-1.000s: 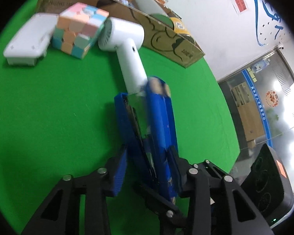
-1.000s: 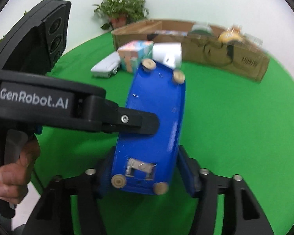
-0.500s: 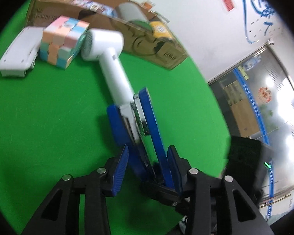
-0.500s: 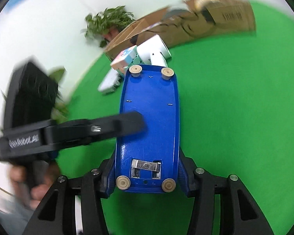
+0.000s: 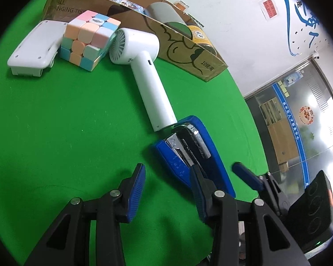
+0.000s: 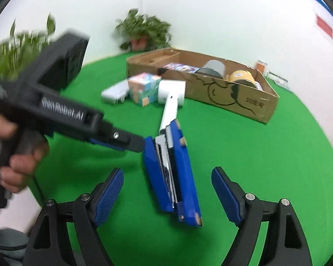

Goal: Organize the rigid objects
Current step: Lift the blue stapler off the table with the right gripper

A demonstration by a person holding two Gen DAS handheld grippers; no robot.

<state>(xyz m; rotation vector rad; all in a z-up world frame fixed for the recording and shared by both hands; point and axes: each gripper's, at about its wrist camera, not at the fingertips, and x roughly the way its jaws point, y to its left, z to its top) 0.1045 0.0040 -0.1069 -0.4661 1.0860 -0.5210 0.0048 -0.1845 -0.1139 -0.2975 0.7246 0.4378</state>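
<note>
Lying on its side on the green counter [image 5: 55, 133], the blue stapler [image 5: 193, 153] is the thing in the middle of both views. Its top arm and its base stand apart, so the metal magazine between them shows.

Going from left to right in the left wrist view: a white flat device [image 5: 36, 48] lies at the far left, a pastel puzzle cube [image 5: 88, 38] stands just beside it, and then a white handheld fan [image 5: 144, 71] lies with its round head next to the cube and its handle reaching toward the stapler's front end. Behind these three stands a long cardboard box [image 5: 188, 53] with a grey roll and a yellow tin inside it.

The left hand-held gripper [image 5: 168, 190] has its jaws apart with only bare green cloth between them. The stapler lies to the right of its right finger [image 5: 202, 197], outside the gap, and I cannot tell whether that finger touches it.

In the right wrist view a hand [image 6: 13, 153] holds this left tool at the left side. The right hand-held gripper [image 6: 168, 195] is opening its jaws; the stapler lies between them, and the pads do not press on it.
</note>
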